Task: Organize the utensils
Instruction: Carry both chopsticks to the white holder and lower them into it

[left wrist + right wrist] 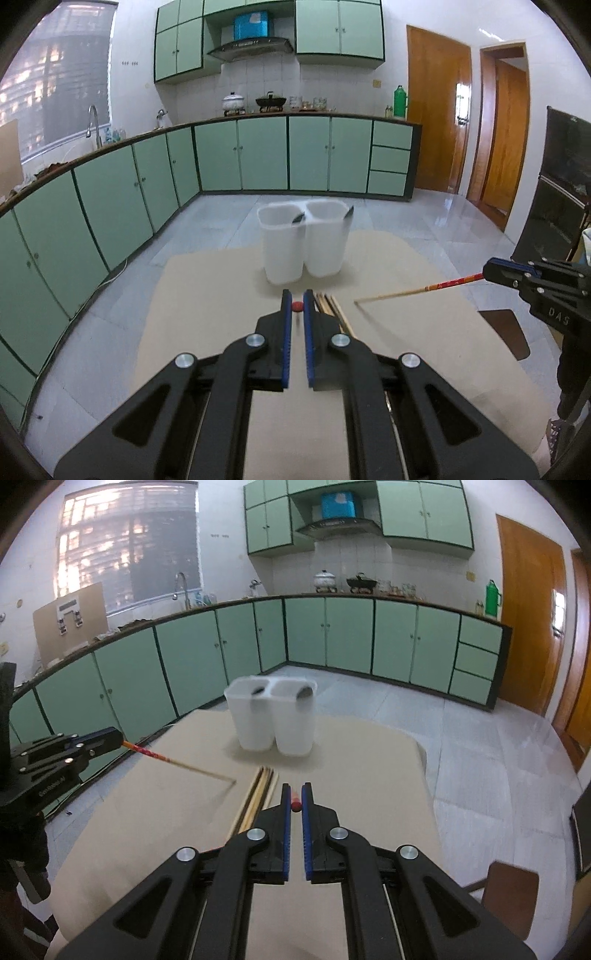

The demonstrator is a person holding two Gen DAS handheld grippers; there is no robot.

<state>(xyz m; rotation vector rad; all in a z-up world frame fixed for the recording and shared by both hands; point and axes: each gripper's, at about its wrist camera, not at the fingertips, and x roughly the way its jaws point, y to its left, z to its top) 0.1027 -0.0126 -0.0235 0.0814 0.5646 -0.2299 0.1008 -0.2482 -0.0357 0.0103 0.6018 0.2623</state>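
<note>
Dim window daylight, floor glare by the door, blurred containers, fisheye-bent edges.

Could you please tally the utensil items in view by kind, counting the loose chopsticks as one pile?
White two-compartment holder: 1
Dark utensils standing in it: 2
Red-ended chopsticks, one each in the left gripper and the right gripper: 2
Loose chopstick pile, sticks too blurred to count: 1
Total: 6

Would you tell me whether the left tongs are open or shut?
Shut on a chopstick: the left tongs pinch its red end; its shaft juts out.
</note>
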